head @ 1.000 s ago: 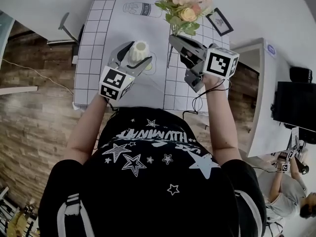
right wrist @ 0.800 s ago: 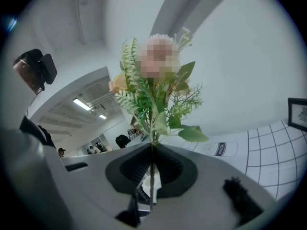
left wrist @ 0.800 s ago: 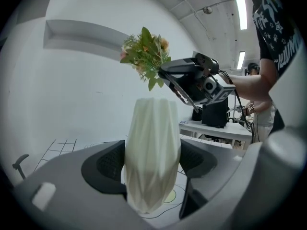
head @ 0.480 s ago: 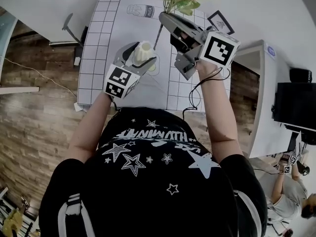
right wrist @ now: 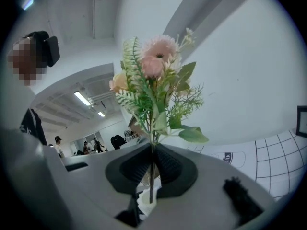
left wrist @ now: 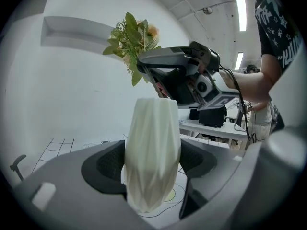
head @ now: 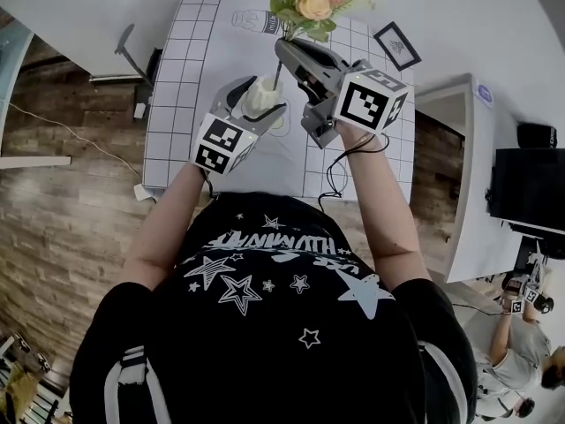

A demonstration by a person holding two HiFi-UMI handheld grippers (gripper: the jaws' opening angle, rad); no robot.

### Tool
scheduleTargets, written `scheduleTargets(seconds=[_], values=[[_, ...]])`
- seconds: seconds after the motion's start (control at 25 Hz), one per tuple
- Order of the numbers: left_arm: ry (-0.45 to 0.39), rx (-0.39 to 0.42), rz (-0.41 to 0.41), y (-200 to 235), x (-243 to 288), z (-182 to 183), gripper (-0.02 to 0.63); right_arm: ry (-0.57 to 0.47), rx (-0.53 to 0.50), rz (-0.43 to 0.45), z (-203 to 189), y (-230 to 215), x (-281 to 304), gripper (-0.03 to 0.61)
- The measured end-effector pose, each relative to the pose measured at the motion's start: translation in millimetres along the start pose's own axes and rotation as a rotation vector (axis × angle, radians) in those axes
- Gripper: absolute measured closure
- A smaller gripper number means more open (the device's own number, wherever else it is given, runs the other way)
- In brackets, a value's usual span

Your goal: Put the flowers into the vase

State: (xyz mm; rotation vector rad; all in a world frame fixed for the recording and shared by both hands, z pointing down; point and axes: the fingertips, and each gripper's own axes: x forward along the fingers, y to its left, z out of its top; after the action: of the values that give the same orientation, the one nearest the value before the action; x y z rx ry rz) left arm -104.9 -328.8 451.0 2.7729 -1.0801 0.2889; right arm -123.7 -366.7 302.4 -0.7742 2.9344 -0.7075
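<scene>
A cream faceted vase (head: 261, 96) stands upright on the gridded white mat (head: 181, 78), and my left gripper (head: 258, 104) is shut on the vase (left wrist: 152, 157), its black pads against both sides. My right gripper (head: 284, 53) is shut on the thin stem (right wrist: 151, 178) of a bunch of flowers (right wrist: 154, 87). The pink and peach flowers (head: 305, 0) with green leaves are held up in the air, just above and to the right of the vase's mouth. In the left gripper view the flowers (left wrist: 130, 42) and the right gripper (left wrist: 180, 75) hang directly over the vase.
The mat carries printed drawings, among them a milk bottle (head: 252, 20). A small framed picture (head: 395, 45) lies on the table at the far right. A dark lamp-like object (head: 132, 56) stands beyond the mat's left edge. Other people and desks show far behind.
My right gripper has carried the flowers up and to the left, from beside the vase to almost over its mouth. The left gripper and vase stayed where they were.
</scene>
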Motion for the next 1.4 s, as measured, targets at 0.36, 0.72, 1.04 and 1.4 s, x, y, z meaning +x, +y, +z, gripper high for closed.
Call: scheduleTargets(seconds=[0.36, 0.72, 1.04, 1.4], values=[[-0.004, 0.0, -0.008, -1, 0, 0, 0.268, 0.171, -0.171, -0.069, -53, 7, -8, 0.54], [0.001, -0.004, -0.012, 0, 0, 0, 0.268, 0.237, -0.288, -0.137, -71, 10, -11, 0.538], [0.001, -0.006, -0.02, 1, -1, 0, 0.267, 0.266, -0.293, -0.179, -74, 13, -15, 0.48], [0.0, -0.016, -0.022, 2, -1, 0, 0.265, 0.29, -0.305, -0.186, -76, 17, -24, 0.445]])
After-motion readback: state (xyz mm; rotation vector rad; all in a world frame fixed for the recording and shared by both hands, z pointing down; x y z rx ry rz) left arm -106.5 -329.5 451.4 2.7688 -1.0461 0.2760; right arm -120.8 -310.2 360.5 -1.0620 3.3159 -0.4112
